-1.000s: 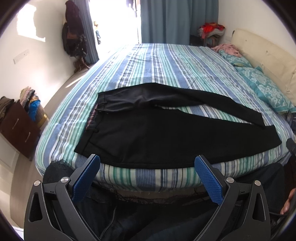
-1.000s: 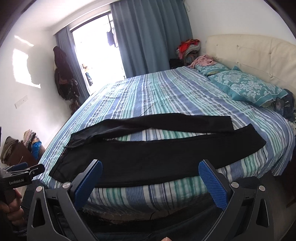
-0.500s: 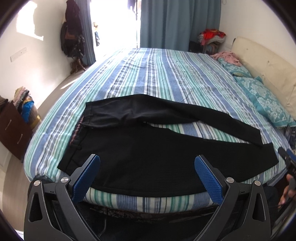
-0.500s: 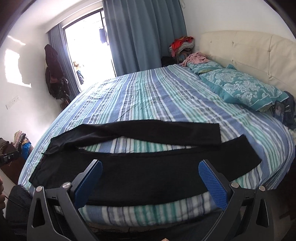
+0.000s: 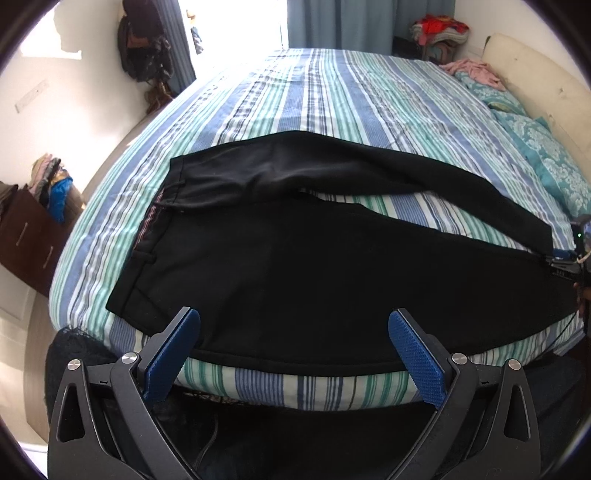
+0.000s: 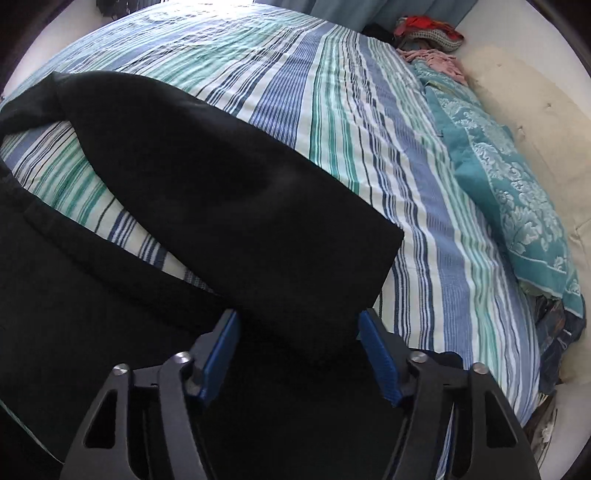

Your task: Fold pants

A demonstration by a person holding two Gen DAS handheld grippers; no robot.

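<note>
Black pants (image 5: 295,258) lie spread across the striped bed (image 5: 351,110), waistband at the left and both legs running right. My left gripper (image 5: 293,325) hovers open over the near leg by the bed's front edge, with nothing between its fingers. In the right wrist view the far leg's hem (image 6: 332,258) lies just ahead of my right gripper (image 6: 297,325). Its jaws are closing, with black cloth between and below the blue pads (image 6: 375,350), which still stand apart. In the left wrist view the right gripper (image 5: 561,260) shows small at the leg ends.
Teal patterned pillows (image 6: 517,206) and a cream headboard (image 6: 535,110) sit to the right, with a pink cloth (image 5: 472,68) and a heap of clothes (image 5: 439,27) behind. A brown dresser (image 5: 26,240) stands left of the bed. Bare striped sheet stretches beyond the pants.
The right gripper has swung down and in, close over the leg hems, and its jaws have narrowed. The left gripper has come nearer and lower over the near leg, still open.
</note>
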